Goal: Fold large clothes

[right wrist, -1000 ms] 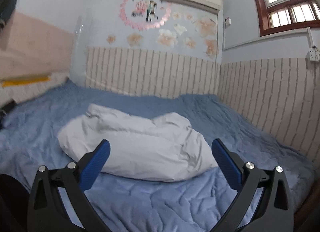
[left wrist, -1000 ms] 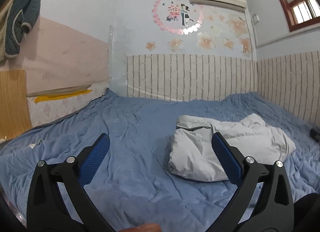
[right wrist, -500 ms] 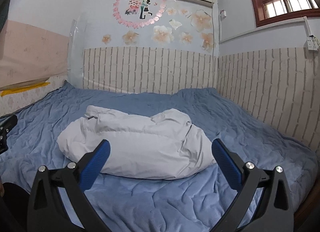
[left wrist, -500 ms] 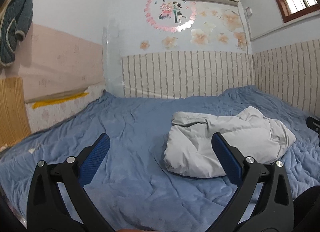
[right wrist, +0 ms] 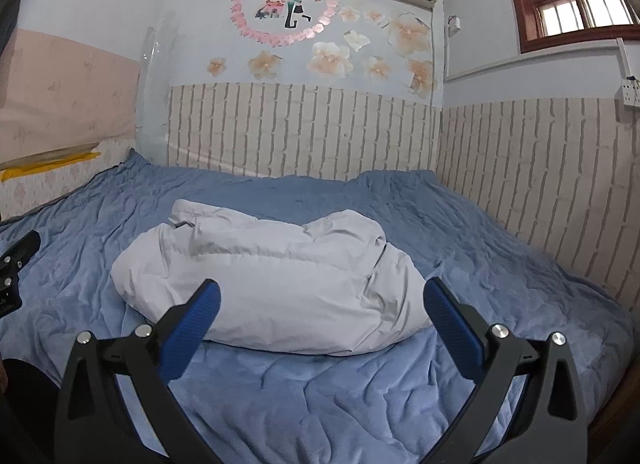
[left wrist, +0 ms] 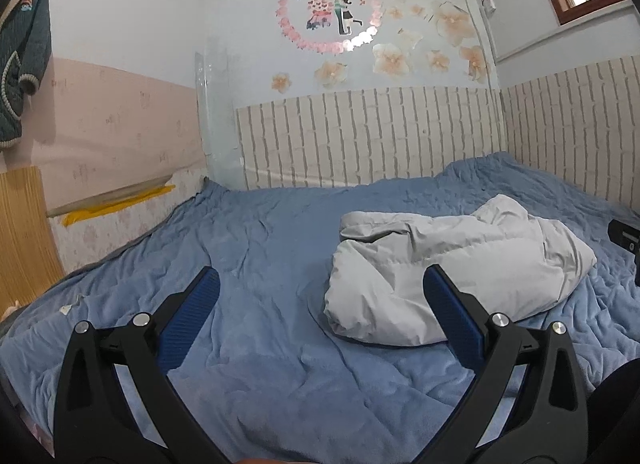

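A pale grey padded jacket point(left wrist: 448, 264) point(right wrist: 272, 276) lies bundled in a soft heap on the blue bed cover point(left wrist: 256, 264) point(right wrist: 460, 232). My left gripper point(left wrist: 320, 288) hangs open over the cover, with the jacket ahead and to its right. My right gripper point(right wrist: 320, 296) is also open, held just short of the jacket's near edge, which shows between its blue pads point(right wrist: 192, 320). Neither gripper touches the cloth. The other gripper's black tip peeks in at the edge of each view: the right one point(left wrist: 626, 236) and the left one point(right wrist: 16, 264).
Brick-pattern panelling point(right wrist: 304, 131) lines the walls behind and right of the bed. A dark green jacket point(left wrist: 24, 63) hangs on the left wall. A small white scrap point(left wrist: 66, 308) lies on the cover near the left edge. The bed's right edge point(right wrist: 612, 392) drops off close by.
Both views have settled and levelled. The left gripper has drifted left and back, so the jacket sits further right in its view. The right gripper faces the jacket more squarely. The jacket has not moved.
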A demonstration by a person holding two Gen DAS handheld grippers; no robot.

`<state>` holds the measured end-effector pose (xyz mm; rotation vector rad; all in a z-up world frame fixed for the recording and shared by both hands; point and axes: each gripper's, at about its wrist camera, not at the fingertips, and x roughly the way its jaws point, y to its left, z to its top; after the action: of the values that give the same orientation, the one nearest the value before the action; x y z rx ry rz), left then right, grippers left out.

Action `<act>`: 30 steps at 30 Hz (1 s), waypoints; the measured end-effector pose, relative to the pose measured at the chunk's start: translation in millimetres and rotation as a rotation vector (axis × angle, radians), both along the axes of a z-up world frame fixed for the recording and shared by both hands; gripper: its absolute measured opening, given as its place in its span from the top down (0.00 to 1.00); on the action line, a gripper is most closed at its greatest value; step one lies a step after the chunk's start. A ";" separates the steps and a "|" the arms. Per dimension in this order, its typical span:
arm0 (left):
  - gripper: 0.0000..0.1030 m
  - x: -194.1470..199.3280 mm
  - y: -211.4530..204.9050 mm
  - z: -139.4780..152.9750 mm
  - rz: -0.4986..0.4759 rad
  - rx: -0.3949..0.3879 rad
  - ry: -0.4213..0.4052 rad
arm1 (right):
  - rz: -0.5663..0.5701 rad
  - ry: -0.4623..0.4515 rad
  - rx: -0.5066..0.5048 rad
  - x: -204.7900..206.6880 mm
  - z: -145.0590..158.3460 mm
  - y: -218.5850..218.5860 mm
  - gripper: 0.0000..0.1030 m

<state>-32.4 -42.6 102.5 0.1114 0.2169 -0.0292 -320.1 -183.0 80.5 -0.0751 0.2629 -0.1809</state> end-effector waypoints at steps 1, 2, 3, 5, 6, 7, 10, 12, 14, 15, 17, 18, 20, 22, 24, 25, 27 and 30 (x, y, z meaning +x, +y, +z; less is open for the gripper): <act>0.03 0.3 0.2 -0.2 0.000 0.000 0.002 | 0.002 0.004 -0.006 1.9 -0.5 1.3 0.02; 0.03 0.5 -0.6 -0.7 0.001 0.002 0.004 | 0.004 0.008 -0.011 3.7 -1.3 2.0 0.02; 0.03 1.7 -1.4 -1.5 0.003 0.005 0.008 | 0.006 0.011 -0.017 5.2 -1.9 2.5 0.02; 0.03 3.5 -3.2 -2.3 0.004 0.013 0.016 | 0.010 0.010 -0.021 6.4 -2.7 2.2 0.02; 0.03 4.9 -4.9 -3.2 0.005 0.020 0.021 | 0.010 0.009 -0.017 6.3 -2.5 1.9 0.02; 0.03 5.1 -6.7 -3.6 0.006 0.025 0.023 | 0.011 0.007 -0.010 6.2 -2.6 0.5 0.02; 0.03 6.7 -10.2 -5.0 0.006 0.039 0.029 | 0.017 -0.001 0.030 7.3 -3.5 -7.5 0.02; 0.03 7.6 -11.8 -5.4 0.006 0.044 0.033 | 0.021 0.001 0.071 9.4 -5.0 -15.5 0.02; 0.03 9.1 -13.0 -5.9 0.010 0.047 0.038 | 0.022 0.001 0.116 11.4 -6.5 -24.5 0.02; 0.03 9.6 -13.5 -5.9 0.012 0.047 0.040 | 0.022 0.003 0.136 12.6 -7.6 -28.4 0.02; 0.03 11.4 -14.4 -6.5 0.012 0.042 0.047 | 0.017 0.007 0.167 14.4 -9.6 -34.9 0.02; 0.03 12.5 -15.0 -6.7 0.012 0.042 0.050 | 0.007 0.009 0.186 15.9 -10.6 -38.9 0.02; 0.03 13.0 -16.7 -7.3 0.010 0.043 0.053 | -0.012 0.013 0.207 17.5 -12.1 -42.5 0.02; 0.03 12.7 -18.5 -7.9 0.008 0.051 0.053 | -0.015 0.014 0.212 18.7 -12.6 -42.8 0.02; 0.03 11.7 -18.7 -7.6 0.005 0.053 0.049 | -0.018 0.015 0.199 19.1 -12.6 -41.0 0.02; 0.03 11.4 -17.9 -7.5 0.005 0.050 0.048 | -0.018 0.017 0.187 19.9 -12.7 -39.0 0.02; 0.03 11.7 -16.1 -7.3 0.008 0.041 0.049 | -0.017 0.019 0.163 21.0 -13.0 -34.9 0.02; 0.03 13.5 -11.8 -7.3 0.014 0.020 0.057 | -0.016 0.018 0.141 21.3 -13.3 -31.4 0.02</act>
<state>-18.9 -54.4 95.1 0.1295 0.2754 -0.0164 -298.8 -214.5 67.1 0.0650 0.2934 -0.1777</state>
